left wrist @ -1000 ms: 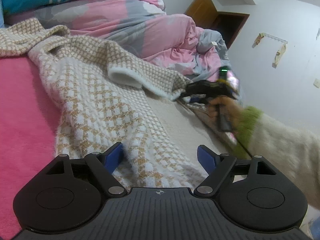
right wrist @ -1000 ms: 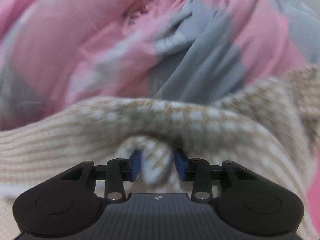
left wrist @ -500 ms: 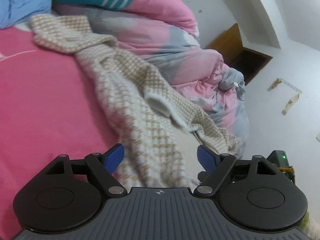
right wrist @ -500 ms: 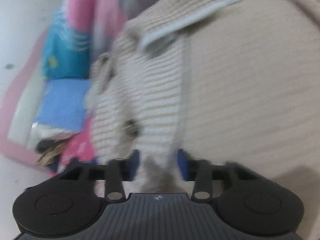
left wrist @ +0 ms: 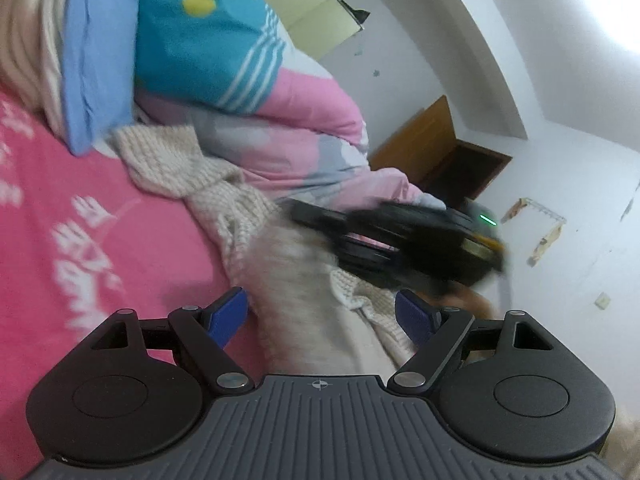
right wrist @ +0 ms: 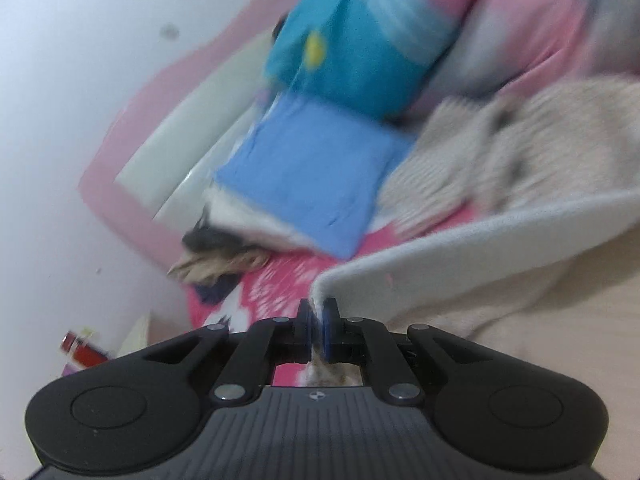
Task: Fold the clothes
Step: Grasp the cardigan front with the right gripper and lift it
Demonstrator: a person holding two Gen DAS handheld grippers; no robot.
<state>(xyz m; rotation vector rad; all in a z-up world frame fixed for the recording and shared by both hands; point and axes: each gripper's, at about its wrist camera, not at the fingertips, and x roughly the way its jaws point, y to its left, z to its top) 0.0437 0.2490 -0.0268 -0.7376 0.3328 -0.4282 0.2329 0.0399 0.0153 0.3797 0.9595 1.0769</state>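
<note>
Since a second ago, right gripper (right wrist: 318, 322) has swung across the bed toward the pillows, jaws closing down, now pinching the white hem of the knit sweater (right wrist: 460, 248). Sweater trails over pink bedsheet (left wrist: 100, 220). Left gripper (left wrist: 322, 316) spread wide, holding nothing.

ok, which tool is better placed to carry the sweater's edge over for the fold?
Right. The right tool is already clamped on the sweater hem; the left tool stands open, gripping nothing.
</note>
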